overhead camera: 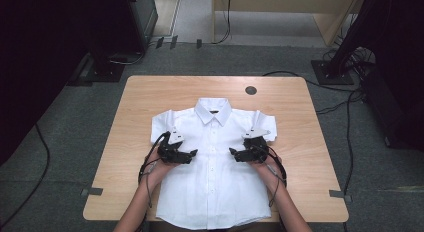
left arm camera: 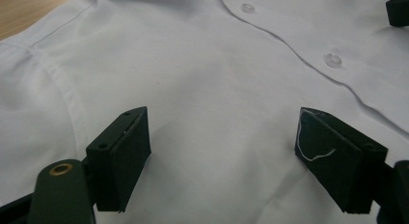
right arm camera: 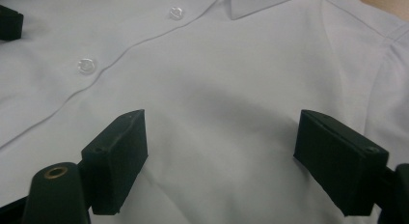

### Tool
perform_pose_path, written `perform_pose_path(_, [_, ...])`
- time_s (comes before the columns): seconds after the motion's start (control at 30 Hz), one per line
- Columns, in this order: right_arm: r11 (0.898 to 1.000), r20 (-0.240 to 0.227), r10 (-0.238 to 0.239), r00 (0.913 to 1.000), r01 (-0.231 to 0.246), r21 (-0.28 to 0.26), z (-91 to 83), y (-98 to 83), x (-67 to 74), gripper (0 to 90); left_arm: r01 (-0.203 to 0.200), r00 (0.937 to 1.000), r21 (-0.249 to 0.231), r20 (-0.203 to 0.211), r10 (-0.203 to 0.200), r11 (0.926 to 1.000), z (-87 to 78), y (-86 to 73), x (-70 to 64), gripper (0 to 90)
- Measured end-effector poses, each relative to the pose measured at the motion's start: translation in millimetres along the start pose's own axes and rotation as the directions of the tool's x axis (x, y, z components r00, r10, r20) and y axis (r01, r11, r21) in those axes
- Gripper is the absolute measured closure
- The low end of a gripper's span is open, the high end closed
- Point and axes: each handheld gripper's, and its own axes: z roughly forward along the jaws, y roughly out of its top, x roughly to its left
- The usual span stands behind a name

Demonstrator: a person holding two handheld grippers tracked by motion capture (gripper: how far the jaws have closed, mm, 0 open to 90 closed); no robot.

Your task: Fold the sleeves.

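A white short-sleeved shirt (overhead camera: 212, 167) lies flat and buttoned on the wooden table (overhead camera: 140, 102), collar toward the far side. My left gripper (overhead camera: 193, 154) hovers over the shirt's left chest, its tips aimed at the button strip. My right gripper (overhead camera: 233, 153) mirrors it over the right chest. In the left gripper view the left gripper (left arm camera: 222, 142) has its jaws wide apart, with only smooth shirt cloth (left arm camera: 207, 89) lying below them. In the right gripper view the right gripper (right arm camera: 219, 142) is open the same way over the shirt cloth (right arm camera: 217, 84). Neither holds anything.
A dark round hole (overhead camera: 251, 90) sits near the table's far edge. Bare wood lies on both sides of the shirt. Cables and stand bases (overhead camera: 330, 72) lie on the grey floor beyond the table. The shirt hem reaches the table's near edge.
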Motion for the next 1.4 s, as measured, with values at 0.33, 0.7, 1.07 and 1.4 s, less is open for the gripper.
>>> perform_pose_path(0.33, [1.000,0.020,-0.002,0.9998,0.002,0.003,4.4,0.0,0.2,19.2,0.014,0.9999,0.020,0.002,-0.014,0.9997,3.5,-0.1,-0.4,19.9])
perform_pose_path(0.7, [1.000,0.011,-0.013,0.9999,0.013,0.006,-9.0,-12.4,14.0,19.1,0.013,0.9999,0.022,0.005,-0.013,0.9997,-10.6,-12.2,-17.3,19.9])
perform_pose_path(1.07, [1.000,0.004,-0.002,1.0000,0.003,-0.010,-11.6,-7.2,9.0,19.3,-0.009,0.9999,0.015,0.013,0.009,0.9998,-8.7,-7.3,-13.0,19.9])
perform_pose_path(1.4, [1.000,0.034,-0.025,0.9991,0.025,-0.002,3.3,1.7,3.4,19.4,-0.016,0.9999,0.016,-0.006,0.016,0.9997,3.7,0.9,-3.8,19.9])
